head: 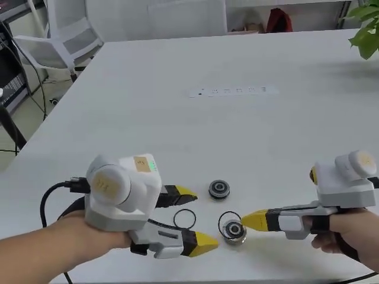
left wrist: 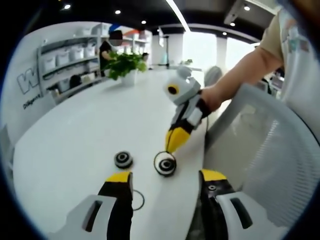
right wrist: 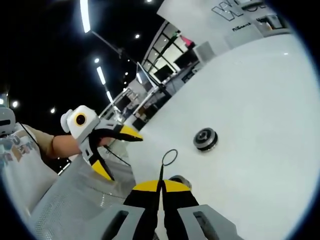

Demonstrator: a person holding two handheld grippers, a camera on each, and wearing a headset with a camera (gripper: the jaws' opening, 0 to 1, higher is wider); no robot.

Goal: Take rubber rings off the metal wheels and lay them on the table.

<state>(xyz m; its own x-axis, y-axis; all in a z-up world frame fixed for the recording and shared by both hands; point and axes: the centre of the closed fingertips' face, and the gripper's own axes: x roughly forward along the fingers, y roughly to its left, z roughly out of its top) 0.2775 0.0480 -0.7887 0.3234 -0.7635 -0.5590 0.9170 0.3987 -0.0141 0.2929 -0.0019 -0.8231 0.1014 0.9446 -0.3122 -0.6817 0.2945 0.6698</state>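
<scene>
While right claw (head: pixel 247 220) pinches ring (head: pixel 228 213) at wheel (head: pixel 234 231) | left claw (head: pixel 203 216) spread

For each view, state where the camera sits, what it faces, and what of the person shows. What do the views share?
Head view: on the headset, facing down at the table; left tool, right tool and left forearm show.
Left gripper view: on the left tool, facing the right tool and right arm; own open jaws show.
Right gripper view: on the right tool, facing the left tool; own shut jaws show.
Shared: near wheel and far wheel.
</scene>
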